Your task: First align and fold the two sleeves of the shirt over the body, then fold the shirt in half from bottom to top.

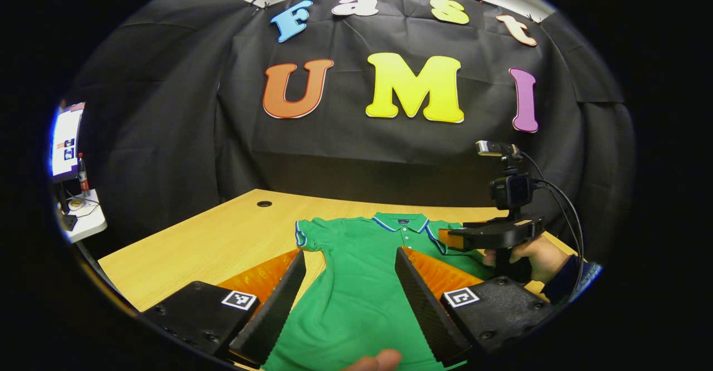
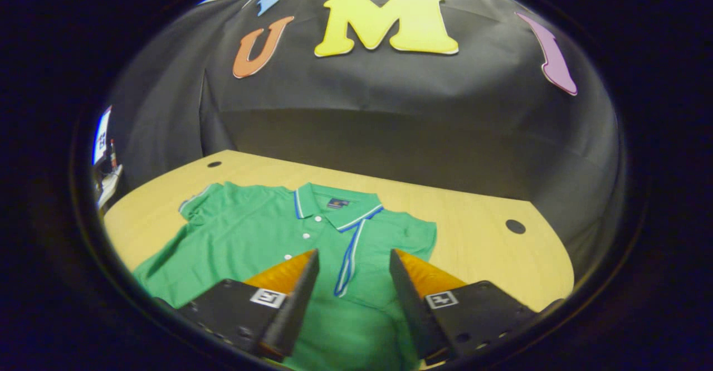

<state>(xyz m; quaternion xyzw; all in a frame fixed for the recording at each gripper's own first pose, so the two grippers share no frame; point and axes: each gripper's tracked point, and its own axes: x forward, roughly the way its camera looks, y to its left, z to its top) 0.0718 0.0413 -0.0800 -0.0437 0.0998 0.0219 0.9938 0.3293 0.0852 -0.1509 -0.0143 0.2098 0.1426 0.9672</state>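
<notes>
Nearest the lens in the left gripper view, the left gripper [image 1: 351, 298] is standing with its fingers spread wide and holding nothing, green fabric showing in the gap between them at the bottom centre of the frame. That fabric is the shirt [image 1: 362, 282], lying flat on the wooden table [image 1: 223, 237] with its collar [image 1: 402, 221] toward the wall at mid-frame. One short sleeve [image 1: 307, 234] is sticking out, unfolded, left of centre.

At the right of the same frame the right gripper [image 1: 451, 239] is hovering over the shirt's other shoulder, gripped by a hand [image 1: 535, 257]. In the right gripper view its own fingers are also wide apart and empty at the bottom of the frame, and the second sleeve [image 2: 348, 268], marked by a blue-and-white trimmed edge, is lying folded inward over the body just beyond the fingertips.

Judging from this, the sleeve-folding step is under way, with one sleeve seemingly done. The next move is calling for the left gripper to travel to the outstretched sleeve, pinch its edge and carry it across the chest, keeping the fabric flat.
</notes>
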